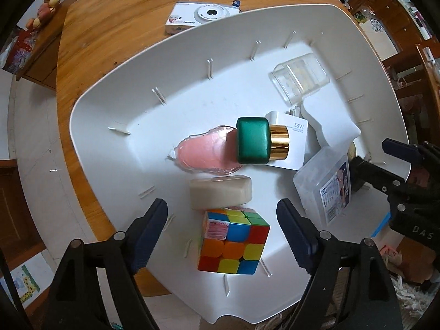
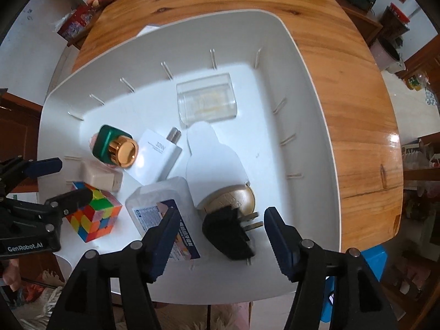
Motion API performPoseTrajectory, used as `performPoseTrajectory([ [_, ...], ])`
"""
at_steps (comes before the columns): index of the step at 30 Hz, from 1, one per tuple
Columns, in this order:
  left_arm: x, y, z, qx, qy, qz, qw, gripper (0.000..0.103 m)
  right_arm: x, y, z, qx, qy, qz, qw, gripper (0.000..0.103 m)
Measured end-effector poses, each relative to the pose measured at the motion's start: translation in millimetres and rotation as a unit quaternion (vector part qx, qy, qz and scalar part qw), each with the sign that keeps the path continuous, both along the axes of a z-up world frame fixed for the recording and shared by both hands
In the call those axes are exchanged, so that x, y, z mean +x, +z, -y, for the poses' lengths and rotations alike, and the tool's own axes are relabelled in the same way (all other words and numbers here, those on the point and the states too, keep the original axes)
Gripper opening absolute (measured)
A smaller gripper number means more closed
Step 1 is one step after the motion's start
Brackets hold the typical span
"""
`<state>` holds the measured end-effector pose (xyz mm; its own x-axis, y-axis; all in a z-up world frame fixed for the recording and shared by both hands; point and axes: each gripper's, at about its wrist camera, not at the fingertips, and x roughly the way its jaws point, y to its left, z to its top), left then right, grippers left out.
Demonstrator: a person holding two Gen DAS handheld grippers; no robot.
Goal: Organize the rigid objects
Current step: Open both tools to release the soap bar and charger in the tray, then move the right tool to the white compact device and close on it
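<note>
A white bin (image 1: 110, 104) (image 2: 308, 126) on the wooden table holds the objects. My left gripper (image 1: 222, 236) is open, its fingers on either side of a Rubik's cube (image 1: 233, 242) (image 2: 93, 214). Beyond the cube lie a cream block (image 1: 220, 192), a pink pouch (image 1: 203, 154), a green bottle with a gold cap (image 1: 258, 144) (image 2: 115, 148), a white 33W charger (image 1: 297, 137) (image 2: 156, 154) and a clear box (image 1: 299, 79) (image 2: 206, 99). My right gripper (image 2: 220, 236) is open above a black plug (image 2: 228, 231), next to a gold round object (image 2: 233, 198) and a clear labelled case (image 2: 162, 203) (image 1: 324, 187).
A white camera box (image 1: 200, 16) lies on the table (image 1: 115, 27) beyond the bin. The table edge runs close along the bin's right side (image 2: 357, 110). Wooden furniture and clutter surround the table. A white card (image 2: 211, 159) lies in the bin's middle.
</note>
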<state>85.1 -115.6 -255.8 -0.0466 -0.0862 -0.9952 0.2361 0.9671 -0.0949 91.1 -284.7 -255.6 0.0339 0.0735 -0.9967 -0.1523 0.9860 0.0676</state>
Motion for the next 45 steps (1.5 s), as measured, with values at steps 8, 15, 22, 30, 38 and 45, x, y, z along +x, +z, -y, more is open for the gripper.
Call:
performPoseTrajectory([
  [8,4.4,17.0,-1.7,-0.001,-0.008,0.023,0.9997,0.084,4.4,21.0,-7.1,0.007,0.01,0.02,1.0,0.065],
  [15,13.7,49.6,6.1,0.008,-0.02,0.071,0.9973,0.084,16.6,35.8,-6.2,0.015,0.024,0.04,0.999,0.065],
  [22,21.4,82.9,-2.6,-0.005,0.003,0.125,0.9921,0.084,41.5,60.0,-12.1,0.018,0.041,0.069,0.997,0.065],
  [30,42.4,137.3,-27.9,-0.049,0.079,0.2,0.9753,0.084,96.9,103.3,-33.8,0.006,0.093,0.128,0.987,0.065],
  [38,77.1,174.9,-68.9,-0.077,0.192,0.264,0.9422,0.086,168.1,113.6,-79.0,0.011,0.171,0.151,0.973,0.07],
  [45,94.4,163.5,-91.7,-0.075,0.261,0.267,0.9249,0.086,206.1,62.1,-133.6,0.01,0.275,0.115,0.954,0.07],
])
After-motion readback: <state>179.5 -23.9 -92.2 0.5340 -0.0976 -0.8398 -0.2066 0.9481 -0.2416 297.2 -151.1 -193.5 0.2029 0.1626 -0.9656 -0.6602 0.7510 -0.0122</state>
